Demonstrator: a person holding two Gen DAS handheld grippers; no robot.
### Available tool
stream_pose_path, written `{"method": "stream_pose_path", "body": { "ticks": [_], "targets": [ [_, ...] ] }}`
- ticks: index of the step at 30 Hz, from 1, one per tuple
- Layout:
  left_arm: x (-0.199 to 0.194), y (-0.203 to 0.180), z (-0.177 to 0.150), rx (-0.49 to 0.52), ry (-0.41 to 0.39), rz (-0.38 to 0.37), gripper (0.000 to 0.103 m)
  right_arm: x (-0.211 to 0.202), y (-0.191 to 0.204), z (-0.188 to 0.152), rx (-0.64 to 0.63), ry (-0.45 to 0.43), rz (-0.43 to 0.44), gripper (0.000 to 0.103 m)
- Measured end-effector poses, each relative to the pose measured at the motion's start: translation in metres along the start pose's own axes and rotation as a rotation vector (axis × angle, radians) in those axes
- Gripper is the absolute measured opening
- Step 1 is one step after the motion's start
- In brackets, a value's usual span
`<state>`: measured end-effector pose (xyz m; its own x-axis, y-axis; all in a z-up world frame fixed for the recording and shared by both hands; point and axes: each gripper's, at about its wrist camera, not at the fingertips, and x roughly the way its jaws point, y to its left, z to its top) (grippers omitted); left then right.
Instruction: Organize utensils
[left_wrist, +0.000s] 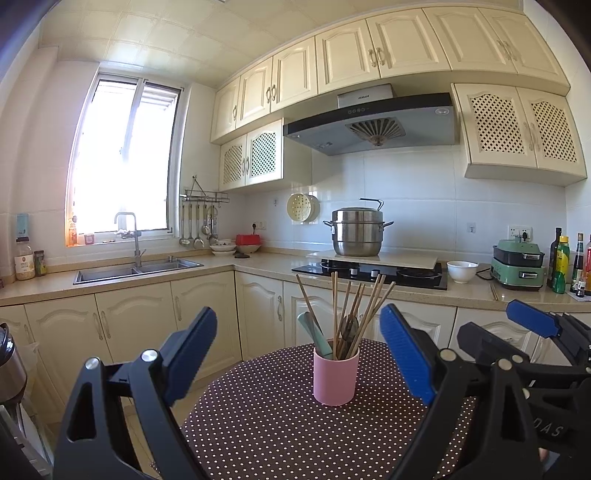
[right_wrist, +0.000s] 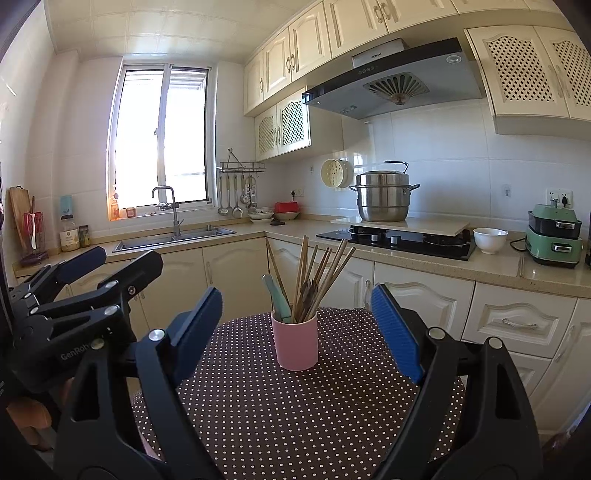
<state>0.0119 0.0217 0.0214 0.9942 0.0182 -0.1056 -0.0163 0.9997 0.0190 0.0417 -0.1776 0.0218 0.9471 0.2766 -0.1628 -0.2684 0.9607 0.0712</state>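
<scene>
Both grippers, left (left_wrist: 299, 354) and right (right_wrist: 295, 328), gape wide and empty before the pink cup (left_wrist: 336, 376); pinch one chopstick (left_wrist: 334, 306) high, lifting straight up

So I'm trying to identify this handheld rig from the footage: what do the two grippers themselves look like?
Both look alike. The left gripper and right gripper each have two black plastic arms with triangular cut-outs, silver pivot bolts at the joints, and flat blue ribbed pads on the fingers. The left one's body carries pale lettering, only partly readable, seen from the right wrist view. No cables or sleeves are clearly visible.
</scene>
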Motion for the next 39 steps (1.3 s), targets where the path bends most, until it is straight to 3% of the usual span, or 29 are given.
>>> {"method": "stream_pose_path", "body": {
  "ticks": [39],
  "targets": [
    [-0.0028,-0.0005,-0.0028,0.006,0.011,0.001,0.088,0.0003,-0.0067,-0.0018,0.022,0.018,0.017,0.082]
  ]
}}
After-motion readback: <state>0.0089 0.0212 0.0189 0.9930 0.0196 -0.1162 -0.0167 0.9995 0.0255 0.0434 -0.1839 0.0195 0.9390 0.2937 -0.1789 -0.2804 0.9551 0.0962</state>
